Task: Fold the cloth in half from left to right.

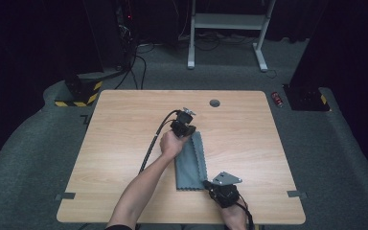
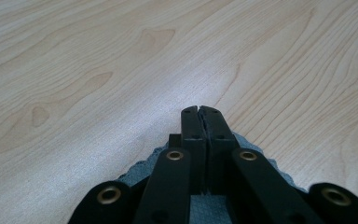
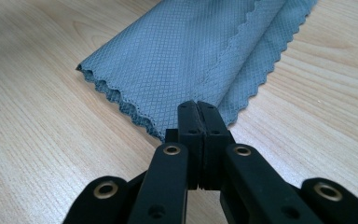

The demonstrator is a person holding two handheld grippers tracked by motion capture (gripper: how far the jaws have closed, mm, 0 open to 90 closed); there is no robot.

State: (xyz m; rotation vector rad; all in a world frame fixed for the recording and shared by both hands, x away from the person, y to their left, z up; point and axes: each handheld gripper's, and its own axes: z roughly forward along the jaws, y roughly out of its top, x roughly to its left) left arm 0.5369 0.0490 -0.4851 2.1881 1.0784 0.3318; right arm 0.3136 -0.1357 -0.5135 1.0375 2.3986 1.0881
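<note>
Left hand-held gripper (image 1: 188, 132) pinches grey cloth's (image 1: 191, 165) far end, right hand-held gripper (image 1: 210, 185) its near corner; both jaws closed. Long axis runs away from the person on counter (image 1: 124, 129).

A folded cloth (image 1: 190, 163) lies on the surface (image 1: 124, 143) a little nearer than its middle, running from the centre toward the near edge. The left tongs (image 1: 184, 128) sit at the cloth's far end, the right tongs (image 1: 215, 188) at its near right corner, well apart from each other. A round hole (image 1: 214, 103) lies in the surface beyond the cloth, near the far edge. Behind the surface, a frame (image 1: 230, 24) stands on the floor.
</note>
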